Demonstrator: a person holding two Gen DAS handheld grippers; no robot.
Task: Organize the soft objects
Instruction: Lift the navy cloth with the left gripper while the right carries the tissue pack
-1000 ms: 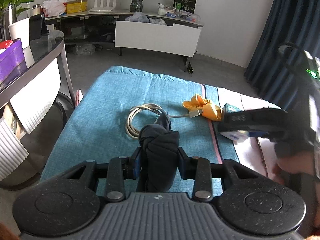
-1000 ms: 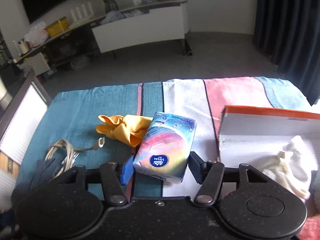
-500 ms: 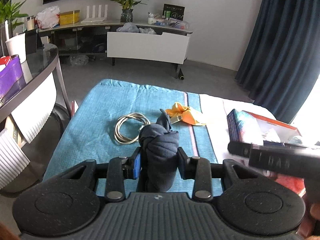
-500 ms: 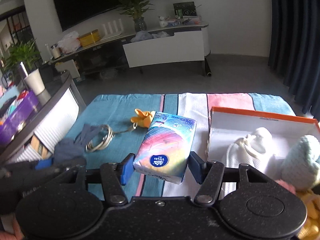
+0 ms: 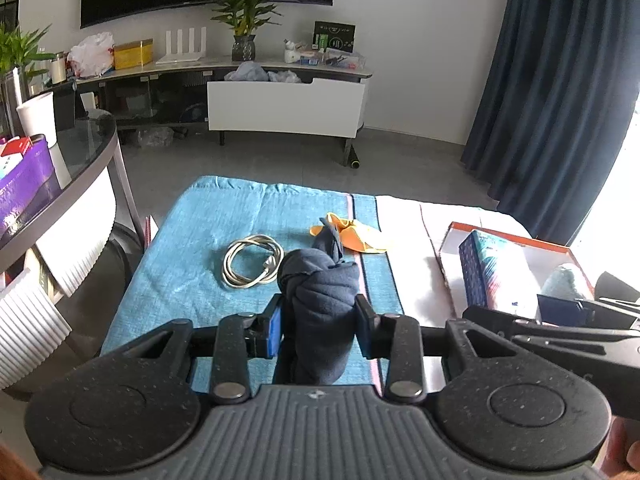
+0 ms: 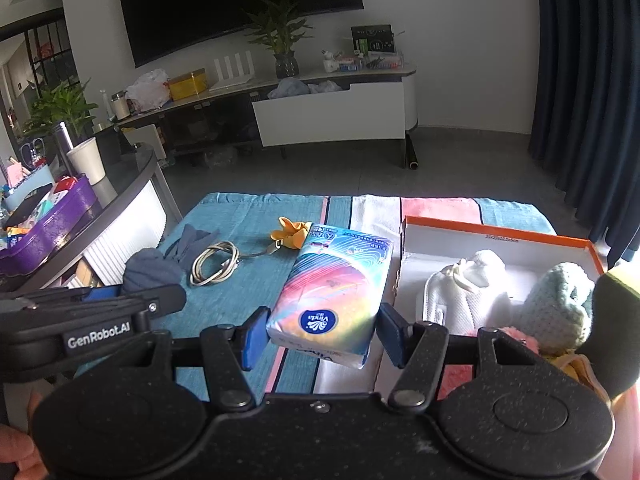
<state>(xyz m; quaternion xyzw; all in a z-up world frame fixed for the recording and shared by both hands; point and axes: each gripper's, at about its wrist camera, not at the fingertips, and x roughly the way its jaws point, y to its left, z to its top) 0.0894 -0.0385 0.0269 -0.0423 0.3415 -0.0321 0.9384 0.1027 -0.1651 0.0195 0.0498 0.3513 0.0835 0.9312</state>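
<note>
My left gripper (image 5: 318,326) is shut on a knotted dark blue cloth (image 5: 320,300) and holds it above the striped table cloth; the cloth also shows in the right wrist view (image 6: 150,270). My right gripper (image 6: 320,338) is shut on a rainbow tissue pack (image 6: 334,292), held just left of the orange-rimmed white box (image 6: 496,240). The pack shows in the left wrist view (image 5: 494,268) over the box (image 5: 448,236). A yellow cloth (image 5: 356,234) (image 6: 290,230) lies on the table. The box holds a white cloth (image 6: 460,288), a mint knitted item (image 6: 556,300) and pink and yellow items.
A coiled white cable (image 5: 250,260) (image 6: 212,266) lies on the blue part of the table cloth (image 5: 192,240). A glass-topped side table (image 5: 80,156) with a purple bin (image 6: 48,228) stands left. A TV shelf (image 5: 280,96) and dark curtains (image 5: 552,80) are behind.
Both grippers have risen and pulled back from the table. The right gripper has carried the tissue pack right, beside the box. The left gripper still grips the blue cloth.
</note>
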